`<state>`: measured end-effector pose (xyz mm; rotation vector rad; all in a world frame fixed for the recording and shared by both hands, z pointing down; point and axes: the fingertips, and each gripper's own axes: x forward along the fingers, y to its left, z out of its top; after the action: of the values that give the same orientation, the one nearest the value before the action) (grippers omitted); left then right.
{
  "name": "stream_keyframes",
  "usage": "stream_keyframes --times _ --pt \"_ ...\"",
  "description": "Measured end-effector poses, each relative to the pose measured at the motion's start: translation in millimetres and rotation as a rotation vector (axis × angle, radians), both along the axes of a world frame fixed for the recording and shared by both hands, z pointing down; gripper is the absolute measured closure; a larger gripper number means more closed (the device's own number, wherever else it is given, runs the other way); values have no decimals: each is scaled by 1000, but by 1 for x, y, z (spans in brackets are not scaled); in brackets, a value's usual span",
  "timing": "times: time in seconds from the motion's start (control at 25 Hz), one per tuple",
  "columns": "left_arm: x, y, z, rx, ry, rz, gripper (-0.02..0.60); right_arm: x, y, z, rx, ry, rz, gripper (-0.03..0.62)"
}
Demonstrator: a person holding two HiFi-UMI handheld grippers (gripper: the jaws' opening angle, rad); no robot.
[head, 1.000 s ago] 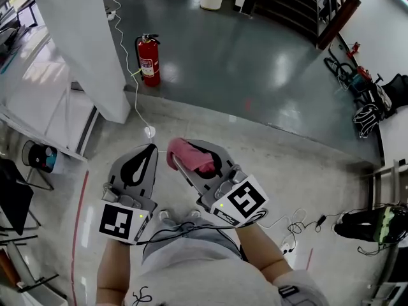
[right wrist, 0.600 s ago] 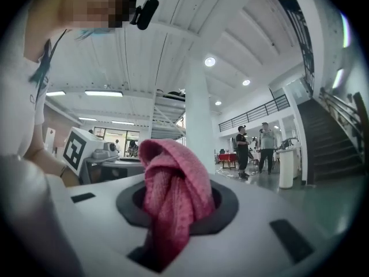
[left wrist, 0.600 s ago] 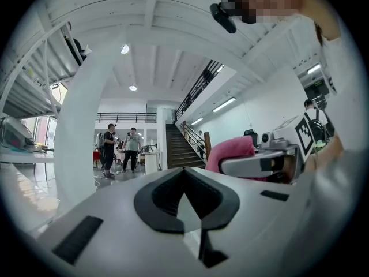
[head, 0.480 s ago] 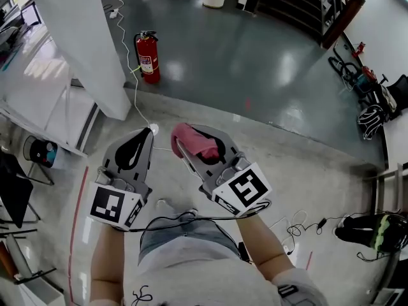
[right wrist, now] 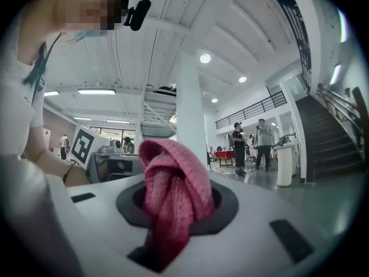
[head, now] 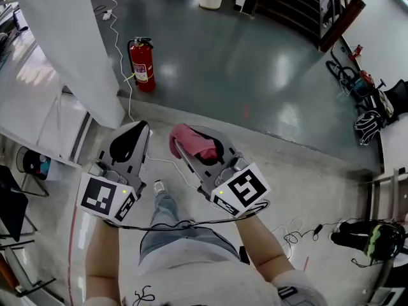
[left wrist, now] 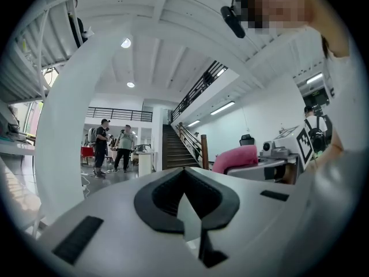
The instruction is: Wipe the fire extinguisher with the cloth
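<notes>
Stepping nearer the fire extinguisher (head: 141, 65), still well apart. Right gripper (head: 190, 146) pinches the cloth (right wrist: 173, 195); left gripper (head: 130, 140) is closed and empty. Get close before wiping.

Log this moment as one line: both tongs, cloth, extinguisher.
left tongs: shut, empty | right tongs: shut on cloth | fire extinguisher: upright on floor ahead, untouched | wiping: not begun

The red cylindrical fire extinguisher (head: 141, 64) stands on a dark glossy floor (head: 255, 62) that lies open to its right and toward the person, so it can be reached from those sides. Near its left side rises a broad white pillar (head: 64, 43). A thin white cable (head: 121, 69) trails over the floor between the two.
</notes>
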<state>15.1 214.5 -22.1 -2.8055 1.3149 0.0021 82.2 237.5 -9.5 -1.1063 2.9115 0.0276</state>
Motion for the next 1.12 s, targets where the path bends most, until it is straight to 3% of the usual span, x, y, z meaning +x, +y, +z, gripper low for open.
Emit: stream_keyframes --times 0.44,0.84,1.12 --pt "-57 -152 -13 29 -21 46 574 -69 -162 -9 -12 -16 11 491" --pt "-92 -229 1 -1 9 40 574 -100 -238 1 -34 31 25 491" --pt "-98 -277 6 7 -5 -19 574 -109 -295 8 -18 36 -39 491"
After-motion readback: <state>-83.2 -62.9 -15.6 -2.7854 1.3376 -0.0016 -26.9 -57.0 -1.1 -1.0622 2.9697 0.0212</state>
